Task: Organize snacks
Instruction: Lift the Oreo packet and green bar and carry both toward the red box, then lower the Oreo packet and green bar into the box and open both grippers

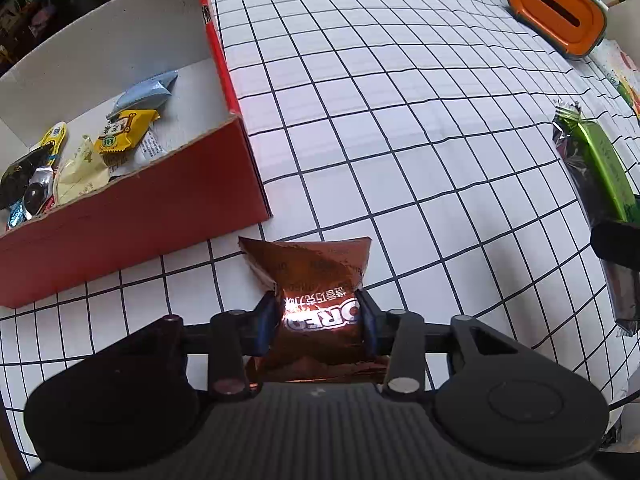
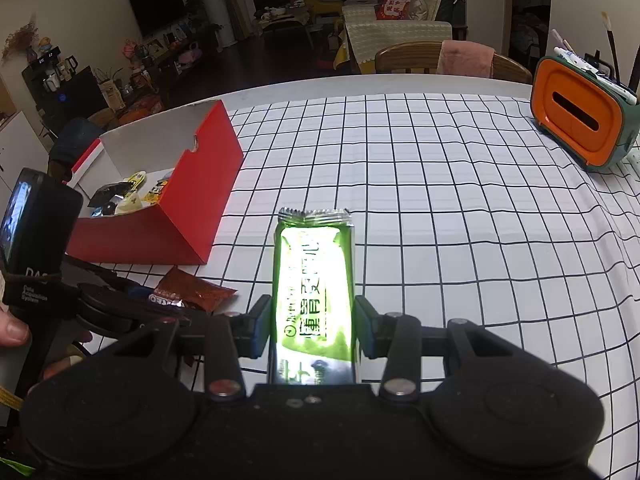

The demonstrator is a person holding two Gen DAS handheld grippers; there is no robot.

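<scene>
My left gripper (image 1: pixel 318 320) is shut on a brown Oreo packet (image 1: pixel 316 280) and holds it just above the tablecloth, right of the near corner of the red box (image 1: pixel 132 216). The box holds several small wrapped snacks (image 1: pixel 80 156). My right gripper (image 2: pixel 314 328) is shut on a long green snack packet (image 2: pixel 314 276), held flat and pointing away from me. That green packet also shows at the right edge of the left wrist view (image 1: pixel 600 172). The Oreo packet (image 2: pixel 192 292) and the red box (image 2: pixel 172 224) show to the left in the right wrist view.
A white tablecloth with a black grid (image 2: pixel 440 208) covers the table. An orange and green tissue holder with pens (image 2: pixel 580 124) stands at the far right; it also shows in the left wrist view (image 1: pixel 560 12). More packets lie at the right edge (image 1: pixel 616 76). A wooden chair (image 2: pixel 440 60) stands behind the table.
</scene>
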